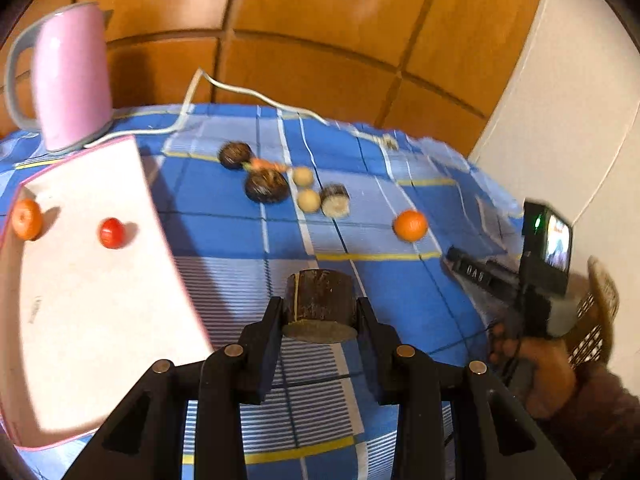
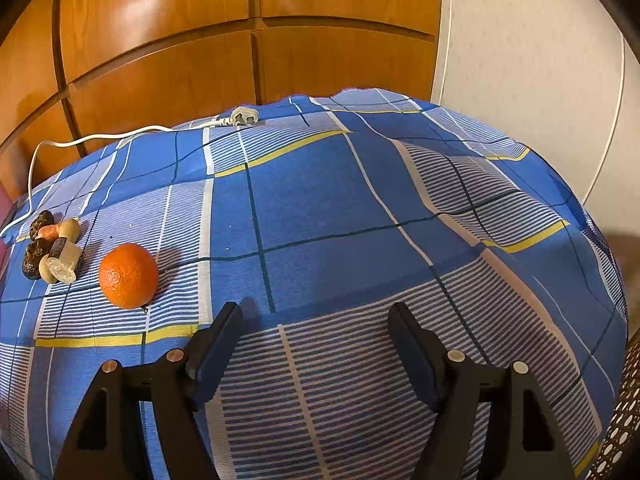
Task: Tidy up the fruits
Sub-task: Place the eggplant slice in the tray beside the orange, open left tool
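A blue plaid tablecloth (image 2: 320,208) with white and yellow stripes covers the table, backed by glossy wooden panels (image 2: 160,52) and a pale wall (image 2: 528,60) to the right. The left gripper (image 1: 320,312) clamps a dark cylindrical piece (image 1: 320,300) above the cloth, beside a white tray (image 1: 88,280) holding a small orange (image 1: 26,219) and a red fruit (image 1: 112,233). The right gripper (image 2: 316,316) hovers with its jaws spread wide and nothing between them, near a loose orange (image 2: 128,276). A pink kettle (image 1: 72,76) stands behind the tray, its white cord (image 2: 120,134) trailing to a plug (image 2: 244,117).
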### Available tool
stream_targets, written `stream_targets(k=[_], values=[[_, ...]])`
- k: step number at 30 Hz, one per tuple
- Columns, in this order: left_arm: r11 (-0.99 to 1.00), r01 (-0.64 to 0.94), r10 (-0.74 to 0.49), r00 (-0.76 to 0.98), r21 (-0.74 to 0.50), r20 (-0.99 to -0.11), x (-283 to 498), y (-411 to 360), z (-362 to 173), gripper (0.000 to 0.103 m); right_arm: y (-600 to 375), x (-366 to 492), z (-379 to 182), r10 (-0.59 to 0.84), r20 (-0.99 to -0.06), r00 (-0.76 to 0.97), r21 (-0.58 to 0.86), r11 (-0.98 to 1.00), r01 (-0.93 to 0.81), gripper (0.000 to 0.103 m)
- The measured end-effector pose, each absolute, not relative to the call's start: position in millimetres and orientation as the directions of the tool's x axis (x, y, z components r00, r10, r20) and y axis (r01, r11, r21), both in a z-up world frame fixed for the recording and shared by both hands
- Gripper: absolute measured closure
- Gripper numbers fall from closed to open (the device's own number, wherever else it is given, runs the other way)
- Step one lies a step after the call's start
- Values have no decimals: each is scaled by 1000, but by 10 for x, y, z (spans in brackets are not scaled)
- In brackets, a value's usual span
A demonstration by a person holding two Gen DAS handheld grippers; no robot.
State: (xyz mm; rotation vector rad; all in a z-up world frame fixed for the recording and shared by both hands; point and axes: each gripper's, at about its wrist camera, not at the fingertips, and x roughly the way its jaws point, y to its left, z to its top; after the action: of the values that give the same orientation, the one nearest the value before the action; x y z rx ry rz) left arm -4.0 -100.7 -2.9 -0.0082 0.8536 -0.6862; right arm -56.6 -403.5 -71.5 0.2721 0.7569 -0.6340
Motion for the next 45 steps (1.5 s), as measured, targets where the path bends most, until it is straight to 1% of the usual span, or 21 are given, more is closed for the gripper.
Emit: stream_targets(k=[4, 9, 18, 25, 29, 31, 36, 45], values=[[808, 499, -559, 485, -313, -672, 25, -754, 17, 67, -4028, -557, -718, -439, -712, 549, -1, 781, 624, 27], [842, 420, -530, 521, -339, -669, 103, -426, -12, 67, -4026, -554, -723, -445, -712, 543, -12, 781, 624, 27], [898, 249, -438, 585, -363, -682, 230, 218, -115, 67, -4020, -557, -727, -450, -712, 539, -20, 780, 625, 27], [919, 142, -373, 620, -369, -690, 355, 566, -160, 67, -4020, -554, -728, -450, -712, 539, -19, 780, 625, 27], [945, 62, -287, 634, -322, -719, 433, 682, -188, 67, -4020, -553, -730, -450, -712, 539, -20, 780, 625, 27], [948, 40, -270, 633, -317, -726, 462, 728, -196, 67, -4021, -552, -731, -450, -712, 539, -20, 780, 625, 27], [969, 1, -190, 635, -246, -748, 517, 701, -213, 67, -4021, -551, -733, -451, -712, 539, -20, 780, 626, 27], [982, 8, -149, 651, -190, -745, 575, 612, -184, 67, -4020, -549, -735, -451, -712, 539, -20, 780, 626, 27]])
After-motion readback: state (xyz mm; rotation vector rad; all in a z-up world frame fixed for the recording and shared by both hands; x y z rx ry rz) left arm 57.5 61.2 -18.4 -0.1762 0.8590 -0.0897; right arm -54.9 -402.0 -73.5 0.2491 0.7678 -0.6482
